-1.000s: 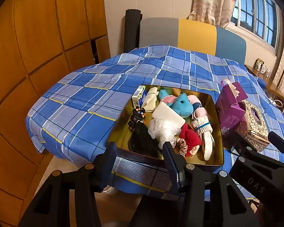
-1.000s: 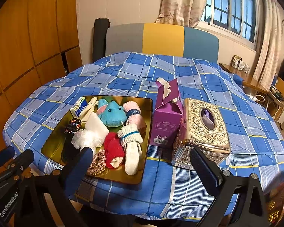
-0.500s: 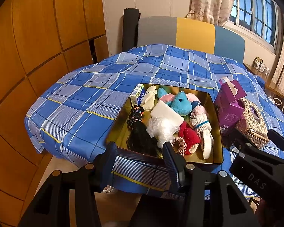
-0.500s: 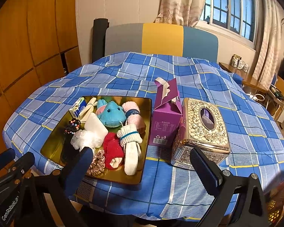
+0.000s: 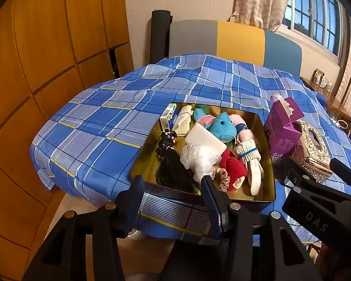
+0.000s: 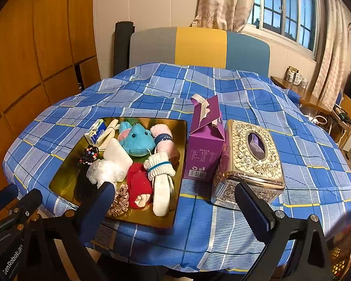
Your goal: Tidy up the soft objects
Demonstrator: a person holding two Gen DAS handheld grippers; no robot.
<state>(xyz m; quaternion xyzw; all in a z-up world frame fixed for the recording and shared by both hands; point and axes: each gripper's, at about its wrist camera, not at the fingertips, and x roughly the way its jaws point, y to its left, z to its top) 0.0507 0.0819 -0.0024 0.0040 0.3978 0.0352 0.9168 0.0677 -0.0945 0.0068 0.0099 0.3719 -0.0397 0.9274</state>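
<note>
A gold tray [image 5: 267, 145] [image 6: 65, 178] lies on the blue checked tablecloth [image 6: 222, 222], holding a pile of soft things. Among them are a blue plush toy [image 5: 222, 126] [image 6: 137, 140], a pink rolled towel [image 6: 163, 138], white socks [image 5: 248, 152] [image 6: 160, 166] bound with a blue band, a red fleecy piece [image 6: 138, 182], a pink scrunchie [image 6: 119, 201], black hair [image 5: 173, 173] and crumpled clear plastic [image 5: 199, 157]. My left gripper [image 5: 172, 185] hangs open and empty before the tray's near edge. My right gripper [image 6: 173, 187] stands wide open and empty, short of the tray's front right corner.
A torn-open purple carton [image 6: 206, 145] and an ornate gold tissue box [image 6: 252, 164] stand right of the tray. A grey, yellow and blue chair back [image 6: 199, 46] rises behind the table. Wooden panels [image 5: 35, 70] line the left wall; a cluttered side table [image 6: 316, 98] is far right.
</note>
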